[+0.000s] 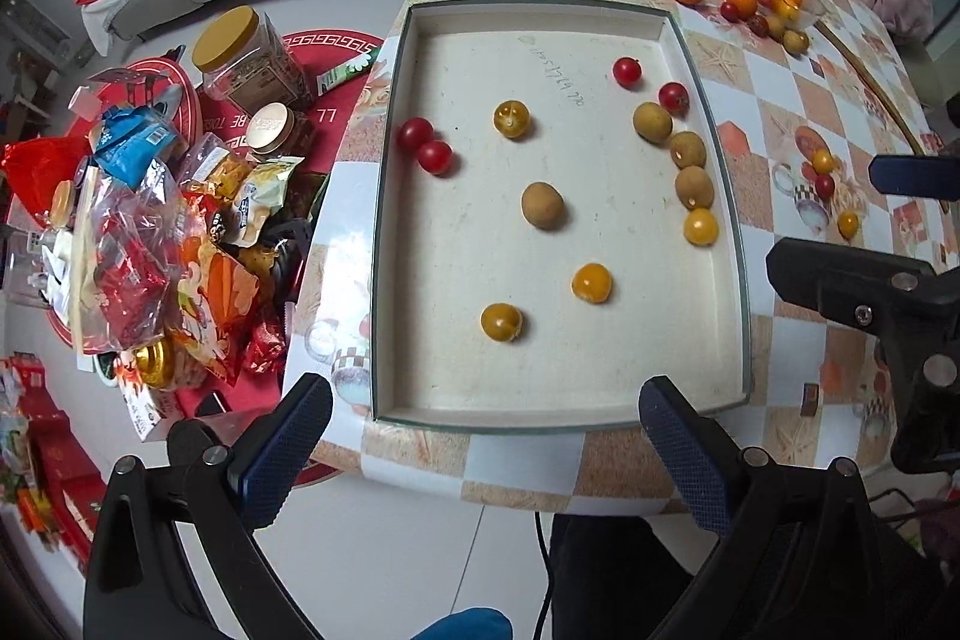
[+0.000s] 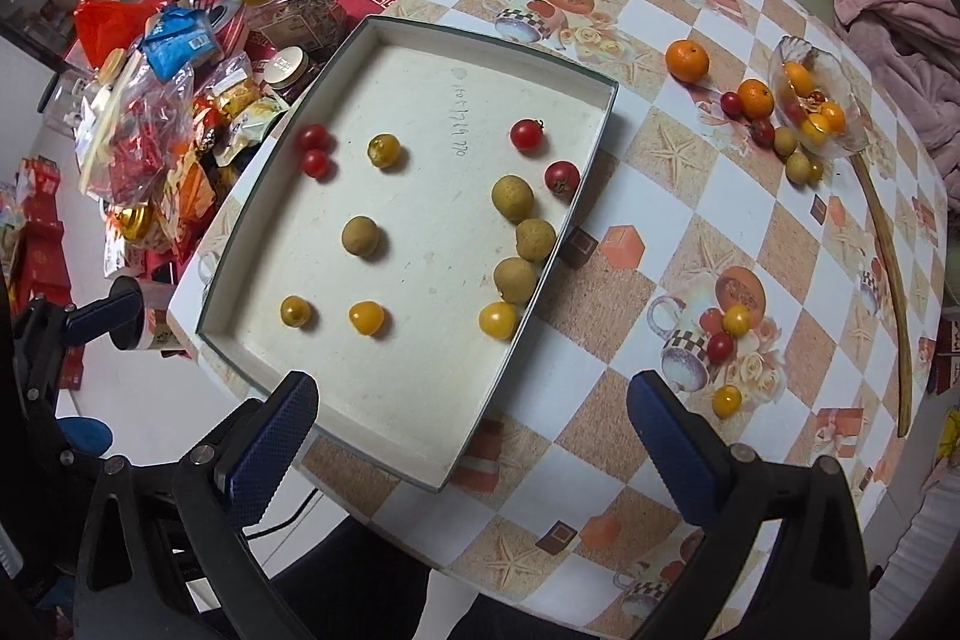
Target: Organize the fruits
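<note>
Inside white tray (image 1: 390, 196), loose small fruits (image 1: 542, 204)

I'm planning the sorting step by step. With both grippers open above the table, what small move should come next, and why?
Probably lower the right gripper onto the yellow tomato nearest it on the tablecloth: its jaws are open and empty, and that fruit still lies outside the tray.

tray (image 1: 708, 100) handwriting illegible, snack labels (image 1: 180, 232) blurred
</note>
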### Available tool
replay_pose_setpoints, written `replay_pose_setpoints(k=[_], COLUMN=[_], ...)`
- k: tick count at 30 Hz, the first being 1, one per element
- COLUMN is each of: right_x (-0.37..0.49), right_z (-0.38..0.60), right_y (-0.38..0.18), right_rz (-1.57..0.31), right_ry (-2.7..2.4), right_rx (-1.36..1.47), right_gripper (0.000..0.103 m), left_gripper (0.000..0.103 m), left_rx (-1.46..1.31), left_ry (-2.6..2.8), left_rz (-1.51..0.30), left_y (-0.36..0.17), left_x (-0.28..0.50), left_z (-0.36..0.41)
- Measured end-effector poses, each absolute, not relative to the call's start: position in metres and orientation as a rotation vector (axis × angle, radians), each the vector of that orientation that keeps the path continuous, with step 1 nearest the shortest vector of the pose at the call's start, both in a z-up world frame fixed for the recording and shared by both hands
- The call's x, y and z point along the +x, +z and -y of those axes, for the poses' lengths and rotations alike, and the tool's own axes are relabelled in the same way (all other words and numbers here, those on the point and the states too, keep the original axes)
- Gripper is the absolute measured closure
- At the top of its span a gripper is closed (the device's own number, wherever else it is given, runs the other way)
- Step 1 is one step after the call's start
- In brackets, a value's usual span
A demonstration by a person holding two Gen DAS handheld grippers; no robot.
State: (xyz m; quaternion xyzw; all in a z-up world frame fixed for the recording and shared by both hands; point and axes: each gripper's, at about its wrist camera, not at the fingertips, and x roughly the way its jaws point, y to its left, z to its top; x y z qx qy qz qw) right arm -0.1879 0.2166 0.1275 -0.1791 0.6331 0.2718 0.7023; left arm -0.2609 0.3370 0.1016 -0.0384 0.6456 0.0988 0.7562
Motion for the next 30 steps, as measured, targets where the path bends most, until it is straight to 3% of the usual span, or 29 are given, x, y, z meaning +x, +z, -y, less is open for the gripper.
replay_pose_setpoints(k=[30], right_x=[-0.204], right_z=[-0.211], right_y=[0.150], right_rz=[-1.415], right_ry=[0.590], right_rx=[-0.437], right_gripper=[0.000], left_gripper=[0.000], left_rx=[-0.012], left_ry=[0.145], left_rz=[-1.400], left_y=[0.127], left_x=[-0.265], left_z=[-0.325])
